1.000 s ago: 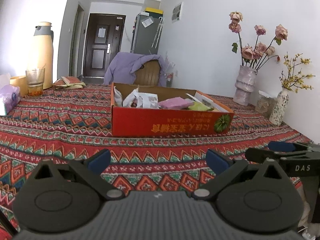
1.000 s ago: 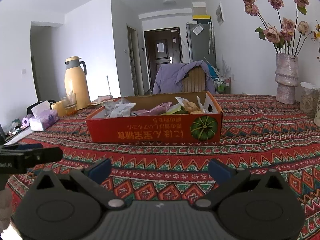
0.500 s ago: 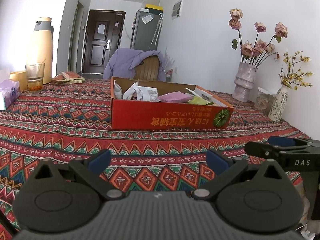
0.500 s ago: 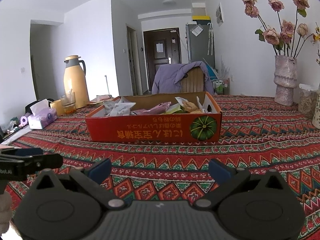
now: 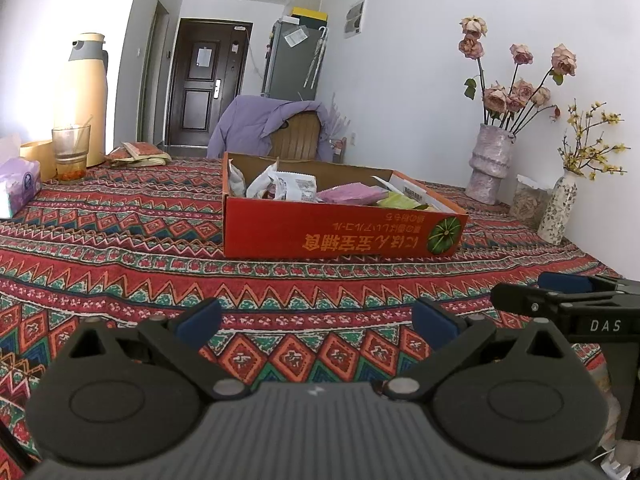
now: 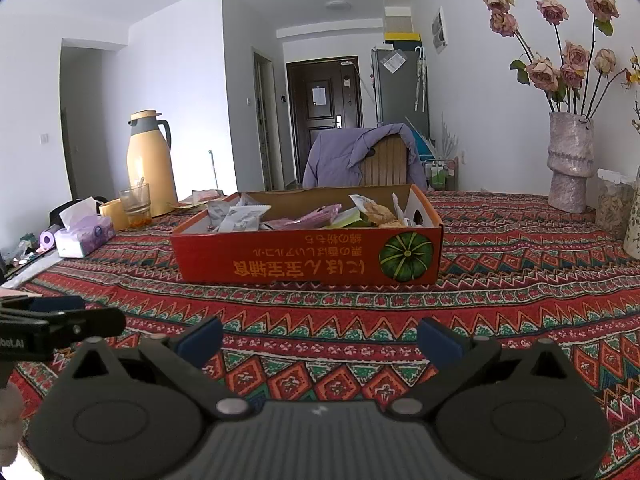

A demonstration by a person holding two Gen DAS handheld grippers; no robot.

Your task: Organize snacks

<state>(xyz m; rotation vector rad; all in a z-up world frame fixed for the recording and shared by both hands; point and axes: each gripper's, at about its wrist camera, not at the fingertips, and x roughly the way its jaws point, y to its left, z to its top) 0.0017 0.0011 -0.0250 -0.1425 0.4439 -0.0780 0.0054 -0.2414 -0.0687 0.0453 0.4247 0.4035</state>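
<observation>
Table: a patterned red cloth [image 6: 500,280] is covering it.
Ahead of the jaws: a red snack box [image 6: 308,254] is sitting on it.
Far left: thermos [image 6: 150,162], glass [image 6: 135,205], tissue pack [image 6: 83,234].
Far right: flower vase [image 6: 569,162].

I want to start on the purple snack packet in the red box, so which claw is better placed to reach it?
Probably the right claw: open, empty, and the purple snack packet lies almost straight ahead in the red box. The left claw, also open, sees it off to its right.

My left gripper [image 5: 316,322] hangs wide open above the patterned cloth [image 5: 120,264], the red snack box [image 5: 340,236] farther ahead.
</observation>
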